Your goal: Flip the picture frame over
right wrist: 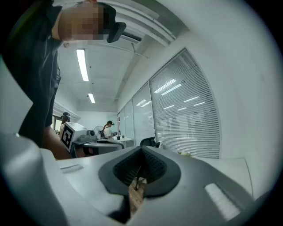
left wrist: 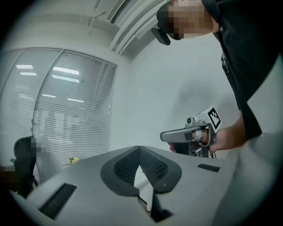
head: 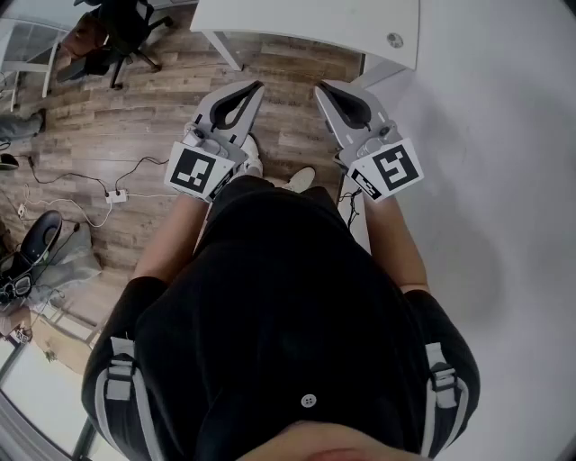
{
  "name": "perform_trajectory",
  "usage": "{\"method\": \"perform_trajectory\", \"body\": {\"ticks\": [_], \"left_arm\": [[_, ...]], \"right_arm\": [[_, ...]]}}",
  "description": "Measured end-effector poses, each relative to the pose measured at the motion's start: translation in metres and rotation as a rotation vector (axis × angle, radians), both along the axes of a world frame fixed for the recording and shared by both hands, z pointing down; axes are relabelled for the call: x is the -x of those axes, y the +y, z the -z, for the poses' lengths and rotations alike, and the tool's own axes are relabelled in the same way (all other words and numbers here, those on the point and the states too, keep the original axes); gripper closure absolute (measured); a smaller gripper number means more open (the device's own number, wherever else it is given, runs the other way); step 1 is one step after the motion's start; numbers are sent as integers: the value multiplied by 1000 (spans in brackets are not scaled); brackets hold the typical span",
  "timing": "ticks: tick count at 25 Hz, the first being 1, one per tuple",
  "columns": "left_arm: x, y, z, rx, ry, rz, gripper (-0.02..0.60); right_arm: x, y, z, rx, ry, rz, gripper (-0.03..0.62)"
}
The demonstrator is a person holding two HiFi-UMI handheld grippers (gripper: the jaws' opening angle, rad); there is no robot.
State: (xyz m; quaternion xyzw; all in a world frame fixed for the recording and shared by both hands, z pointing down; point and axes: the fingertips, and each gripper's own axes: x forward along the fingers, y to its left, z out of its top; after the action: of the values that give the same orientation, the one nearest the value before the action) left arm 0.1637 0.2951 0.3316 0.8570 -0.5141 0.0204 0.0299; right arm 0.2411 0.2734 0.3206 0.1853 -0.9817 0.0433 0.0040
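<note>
Picture frame first: it shows in none of your views, so which way it lies from the fingertips, how its long axis runs and which hand is nearer can't be told yet.

Closest to you, the left gripper [head: 257,86] and the right gripper [head: 320,88] are held out level in front of your black shirt [head: 288,297], side by side and about equally far forward. Each gripper view shows its jaws together, the ribbed pads meeting at the tips with nothing between them. Neither hand has a head start.

Below them is wooden floor [head: 135,117], with your shoes [head: 301,178] under the grippers and a white power strip [head: 115,194] with its cable off to your left.

Ahead of the tips stands a white table [head: 306,22]. The strip of it in view carries only a round cable grommet [head: 394,40]. My guess is the frame sits further on (past the top edge of the head view), so look up before you pick a hand. Beyond, at the far left, is a black office chair [head: 117,36].

As for writing, each marker cube [head: 196,171] bears a black-and-white square pattern and no words. A small label on the right gripper is too small to read, and no brand shows.
</note>
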Motion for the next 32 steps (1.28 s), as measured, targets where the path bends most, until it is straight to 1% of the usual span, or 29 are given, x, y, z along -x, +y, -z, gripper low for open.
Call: {"method": "perform_trajectory", "body": {"ticks": [8,18,25,26,27,30,32], "left_arm": [[-17,18,-3,13,-13,-15,577],[-3,18,-3,26,-31,6,577],[5,11,3,9,-1,-5,577],[6,10,4,6,-2,-8,577],[6,9,5,6,-3,-8,577],[10,8,5,11,-11,-5,577],[15,6,4,17,-22,0,577]], "right_arm": [[-13,13,-3,17,9,7,585],[-9,11,-12,34,16,-36,584],[-4,-2,-11,13,38,-107,578],[-3,-3,-11,18,40,-112,499],[-2,-5,-11,23,42,-116,445],[-1,-7,-10,23,45,-128,408],[2,-8,-9,19,46,-135,372]]}}
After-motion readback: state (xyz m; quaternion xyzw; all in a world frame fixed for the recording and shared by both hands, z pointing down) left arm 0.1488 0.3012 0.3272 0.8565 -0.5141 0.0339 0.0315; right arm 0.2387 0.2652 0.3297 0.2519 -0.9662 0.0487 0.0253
